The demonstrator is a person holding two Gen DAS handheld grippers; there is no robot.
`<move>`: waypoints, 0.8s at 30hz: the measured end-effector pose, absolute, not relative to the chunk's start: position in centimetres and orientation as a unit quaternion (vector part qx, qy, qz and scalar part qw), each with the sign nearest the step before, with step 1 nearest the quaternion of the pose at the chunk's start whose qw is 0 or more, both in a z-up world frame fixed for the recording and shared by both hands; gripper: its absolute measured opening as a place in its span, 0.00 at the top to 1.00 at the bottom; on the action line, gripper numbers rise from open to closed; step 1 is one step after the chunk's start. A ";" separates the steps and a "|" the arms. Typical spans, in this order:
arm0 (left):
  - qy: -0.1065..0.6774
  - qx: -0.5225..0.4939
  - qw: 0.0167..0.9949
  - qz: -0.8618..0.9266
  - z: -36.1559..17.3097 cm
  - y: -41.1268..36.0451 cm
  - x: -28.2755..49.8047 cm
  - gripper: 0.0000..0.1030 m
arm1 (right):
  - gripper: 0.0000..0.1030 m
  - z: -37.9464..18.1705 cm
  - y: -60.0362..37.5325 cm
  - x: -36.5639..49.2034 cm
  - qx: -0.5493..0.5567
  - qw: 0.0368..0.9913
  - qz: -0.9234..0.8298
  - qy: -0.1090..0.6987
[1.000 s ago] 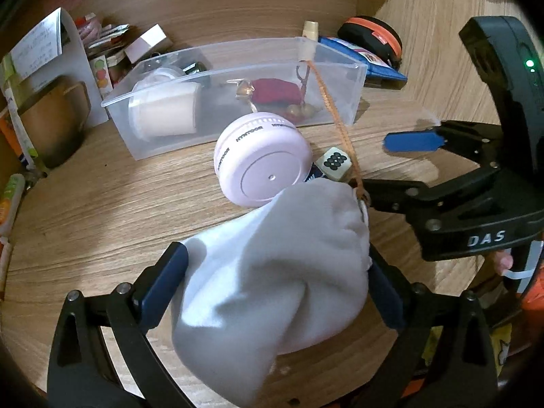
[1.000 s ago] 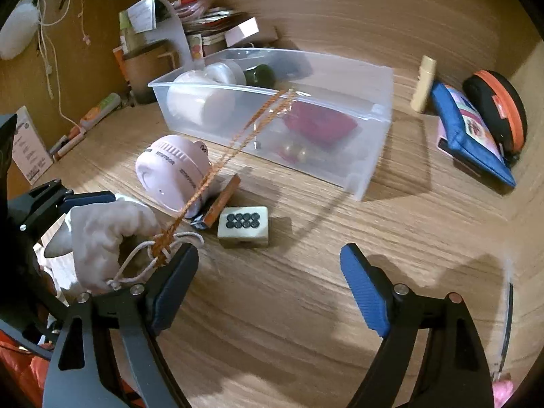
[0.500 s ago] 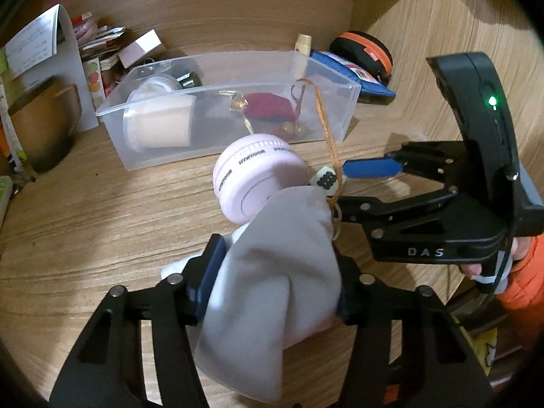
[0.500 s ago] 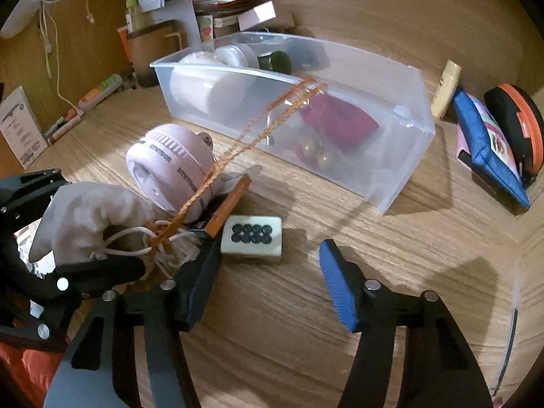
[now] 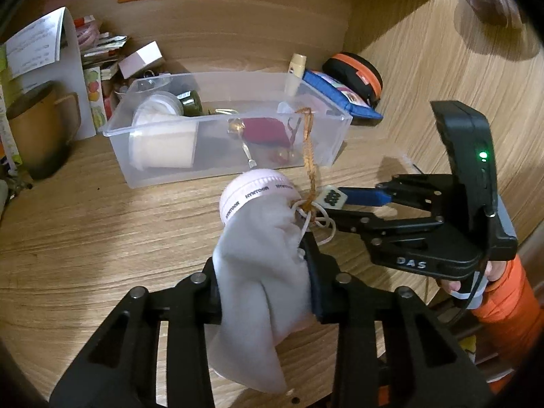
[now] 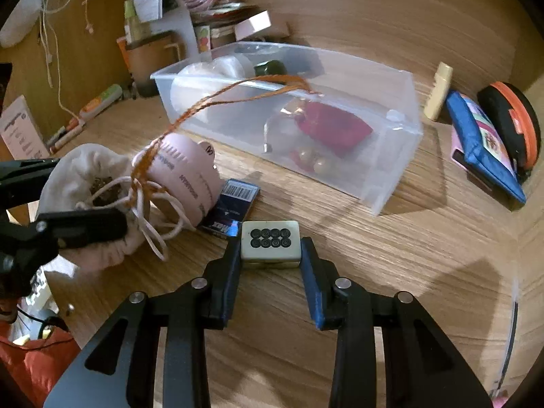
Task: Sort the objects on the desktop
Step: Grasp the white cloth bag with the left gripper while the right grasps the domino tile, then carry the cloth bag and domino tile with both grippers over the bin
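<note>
The left tongs (image 5: 263, 292) are closing, pads pressed into a white pouch (image 5: 261, 272) raised off the counter (image 5: 102, 224) — its cords trail loose. The right tongs (image 6: 270, 255) are closing too, both pads against a tile (image 6: 270, 243) (black dots on top) that sits on the counter, near a clear bin (image 6: 391, 156) and a pink disc (image 6: 190, 173).

The soft, matt grey cloth pouch (image 5: 261, 272) looks fleecy. The pale wooden desk (image 6: 425, 255) shows smooth grain with a slight sheen. The clear plastic storage box (image 6: 391, 156) is glossy and see-through. The cream mahjong tile (image 6: 271, 243) looks hard and polished, and the round pink plastic case (image 6: 190, 176) smooth, satin.
</note>
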State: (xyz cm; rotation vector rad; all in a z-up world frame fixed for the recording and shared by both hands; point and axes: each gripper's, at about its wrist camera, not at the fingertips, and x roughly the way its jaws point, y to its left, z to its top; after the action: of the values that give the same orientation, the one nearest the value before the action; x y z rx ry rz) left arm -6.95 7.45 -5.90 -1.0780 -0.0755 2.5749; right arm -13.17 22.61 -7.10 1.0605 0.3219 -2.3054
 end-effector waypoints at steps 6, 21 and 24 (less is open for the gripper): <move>-0.038 -0.371 0.175 0.911 -4.9 6.9 -6.4 0.70 | 0.70 -5.8 24.1 -12.3 0.385 0.288 -0.871 0.099; -0.035 -0.327 0.166 0.930 -0.4 6.1 -6.7 0.71 | 0.70 -2.3 25.3 -11.1 0.343 0.307 -0.886 0.059; -0.034 -0.329 0.170 0.928 0.3 5.8 -7.5 0.71 | 0.70 -1.8 25.4 -11.4 0.339 0.309 -0.887 0.052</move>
State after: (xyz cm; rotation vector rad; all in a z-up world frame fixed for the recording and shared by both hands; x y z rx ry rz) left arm -7.48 5.81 0.30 -0.9350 -0.0973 2.6367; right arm -11.42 25.36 -1.77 0.8945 0.1367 -2.3448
